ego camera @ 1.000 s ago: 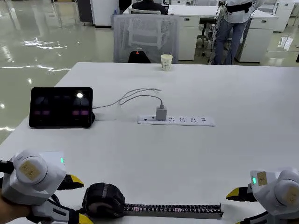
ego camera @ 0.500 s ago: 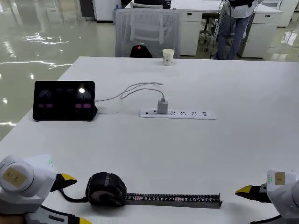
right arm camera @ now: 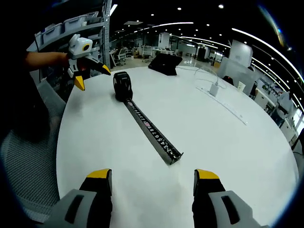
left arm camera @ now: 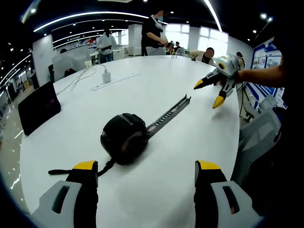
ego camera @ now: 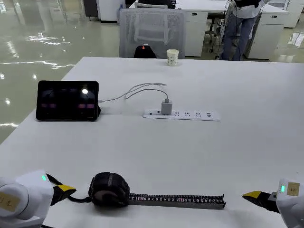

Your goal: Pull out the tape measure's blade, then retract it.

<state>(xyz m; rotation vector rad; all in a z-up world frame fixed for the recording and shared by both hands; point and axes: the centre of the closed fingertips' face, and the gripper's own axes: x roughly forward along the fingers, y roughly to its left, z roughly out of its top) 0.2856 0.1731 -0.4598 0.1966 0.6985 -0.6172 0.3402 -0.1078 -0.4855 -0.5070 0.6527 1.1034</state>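
Note:
A black tape measure (ego camera: 109,189) lies on the white table (ego camera: 190,152) near the front edge. Its blade (ego camera: 178,199) is pulled out to the right and lies flat. My left gripper (ego camera: 61,192) is open, a short way left of the case, with the case's wrist strap trailing toward it. In the left gripper view the case (left arm camera: 124,137) lies ahead of my open left gripper (left arm camera: 146,166), apart from the jaws. My right gripper (ego camera: 252,195) is open, right of the blade's end hook. In the right gripper view the blade tip (right arm camera: 173,156) lies just ahead of my empty right gripper (right arm camera: 153,173).
A dark tablet (ego camera: 68,100) stands at the left. A white power strip (ego camera: 183,115) with a charger and cable lies mid-table. A paper cup (ego camera: 173,57) sits at the far edge, with a mesh chair (ego camera: 152,31) behind it. A person (ego camera: 237,23) stands beyond.
Both grippers have drawn away from the tape measure, the left off to the left of the case, the right further right. The tape measure lies still with its blade out.

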